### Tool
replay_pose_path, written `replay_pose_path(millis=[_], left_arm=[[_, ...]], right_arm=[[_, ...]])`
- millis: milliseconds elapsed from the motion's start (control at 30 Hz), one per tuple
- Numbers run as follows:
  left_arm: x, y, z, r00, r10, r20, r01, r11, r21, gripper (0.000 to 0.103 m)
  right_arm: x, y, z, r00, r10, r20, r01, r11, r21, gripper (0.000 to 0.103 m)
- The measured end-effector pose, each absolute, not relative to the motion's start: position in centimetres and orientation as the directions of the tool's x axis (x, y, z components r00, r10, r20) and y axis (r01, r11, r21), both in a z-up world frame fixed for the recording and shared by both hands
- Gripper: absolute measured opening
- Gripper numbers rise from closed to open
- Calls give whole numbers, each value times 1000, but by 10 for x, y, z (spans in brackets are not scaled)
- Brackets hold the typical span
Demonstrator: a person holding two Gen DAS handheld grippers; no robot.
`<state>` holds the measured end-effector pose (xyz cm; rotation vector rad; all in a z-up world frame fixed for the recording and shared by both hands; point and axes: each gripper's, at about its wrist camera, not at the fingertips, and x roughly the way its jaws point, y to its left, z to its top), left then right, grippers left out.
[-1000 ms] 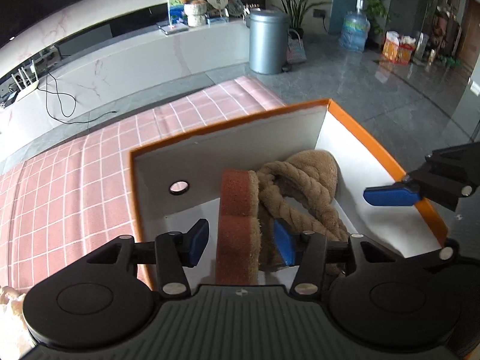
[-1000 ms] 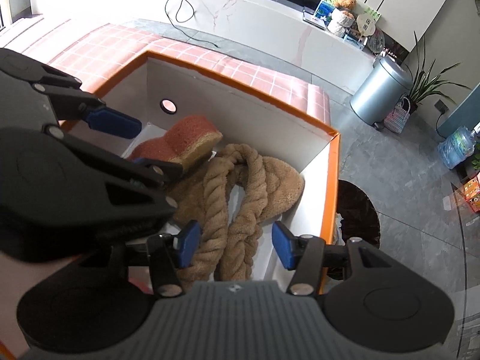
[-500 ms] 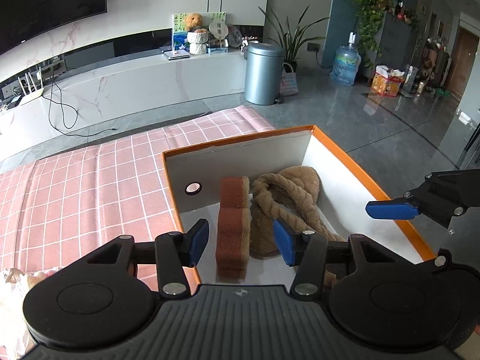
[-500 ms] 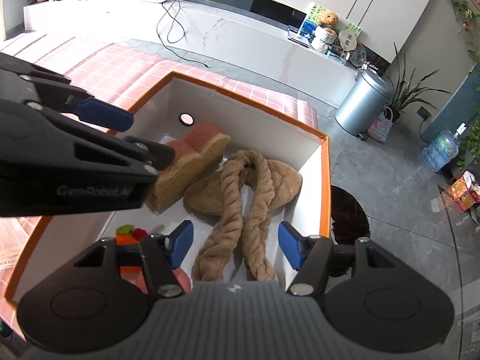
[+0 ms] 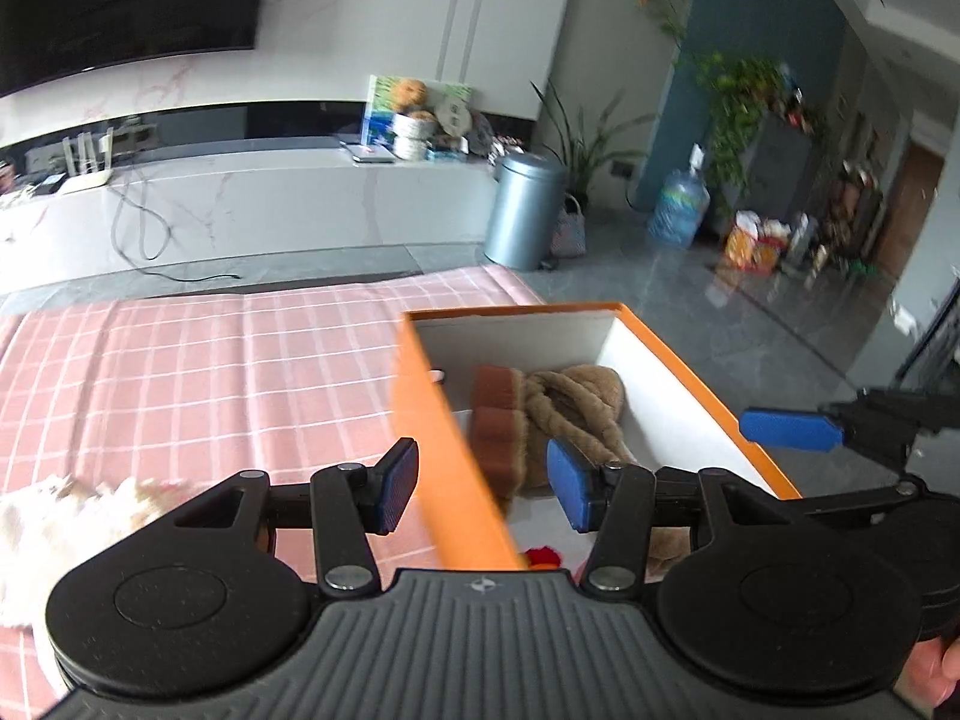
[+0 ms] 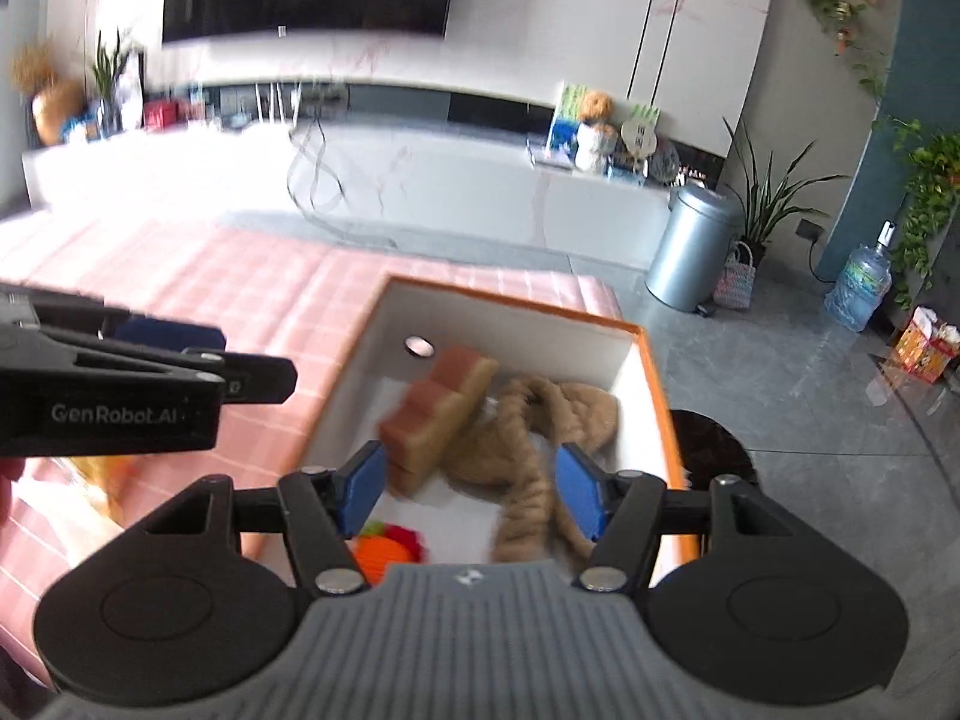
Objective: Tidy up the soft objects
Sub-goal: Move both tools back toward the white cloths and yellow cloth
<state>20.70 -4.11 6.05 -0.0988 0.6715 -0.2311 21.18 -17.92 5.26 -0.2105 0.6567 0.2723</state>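
Observation:
An orange box (image 5: 690, 372) with white inner walls stands on the pink checked cloth. Inside lie a red-brown sponge (image 5: 495, 420), a tan braided rope on a tan plush piece (image 5: 576, 408) and a small orange and red toy (image 6: 384, 546). My left gripper (image 5: 483, 492) hovers open above the box's left wall, empty. My right gripper (image 6: 471, 489) hangs open above the box's near end, over the sponge (image 6: 438, 414) and rope (image 6: 528, 456), touching neither. Each view shows the other gripper's blue pad (image 5: 792, 429) at its edge.
A white fluffy thing (image 5: 60, 516) lies on the pink cloth (image 5: 210, 372) at the near left. A dark round stool (image 6: 708, 450) stands just beyond the box's right wall. Farther off are a grey bin (image 6: 690, 246), a water bottle (image 6: 858, 288) and a white counter.
Both grippers have pulled up and back out of the box. The left one has drifted left over the box's wall. The right jaws stand a little wider than a second ago.

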Motion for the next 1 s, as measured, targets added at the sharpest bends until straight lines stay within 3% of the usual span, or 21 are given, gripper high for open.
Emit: replay_pose_path(millis=[367, 633, 1000], left_arm=[[155, 32, 59, 809, -212, -548, 96, 968, -232, 57], [116, 77, 35, 825, -208, -525, 67, 959, -274, 49], [79, 106, 6, 805, -227, -548, 51, 947, -317, 44]], right_arm=[[159, -130, 48, 852, 245, -462, -278, 961, -4, 63], [120, -91, 32, 867, 300, -398, -323, 946, 8, 62], [102, -64, -13, 776, 405, -483, -445, 895, 34, 62]])
